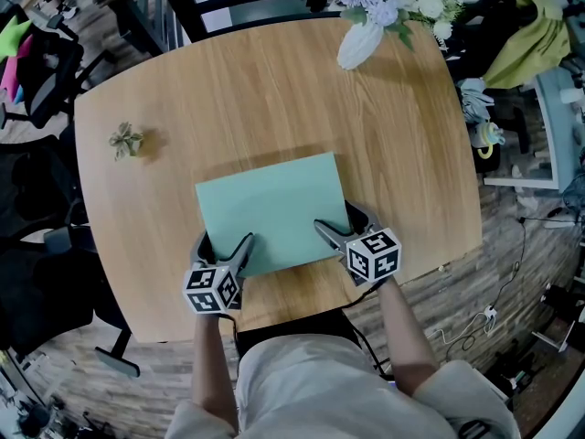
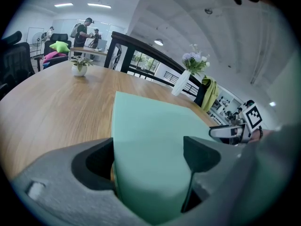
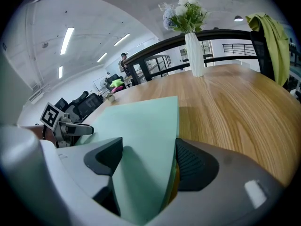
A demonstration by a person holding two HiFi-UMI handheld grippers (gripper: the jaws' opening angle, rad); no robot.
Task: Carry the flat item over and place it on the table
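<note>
Clamping with the left tool [image 2: 150, 159], one jaw above and one below, on a near corner of the pale green sheet [image 1: 270, 208]; pinching likewise with the right tool [image 3: 148, 161] on the other near corner, jaws closed onto both faces; no slack visible at either grip. Stretching forward from both tools toward the white vase [image 1: 358, 46], flat or nearly so, low over the tabletop [image 1: 274, 99]; well short of the vase, on its tool-ward side, with bare wood between; shadow strip along the edge facing the vase, so hard to tell whether resting there or held just clear. Farthest from the vase, the two gripped corners, close to the tabletop's rim. Judged risks at release: by opening one tool ahead of the other, a swing or skew of the sheet; by pulling back with a lower jaw trapped underneath, a drag away from the vase and over the rim; by letting go while lifted, a glide out of place.
</note>
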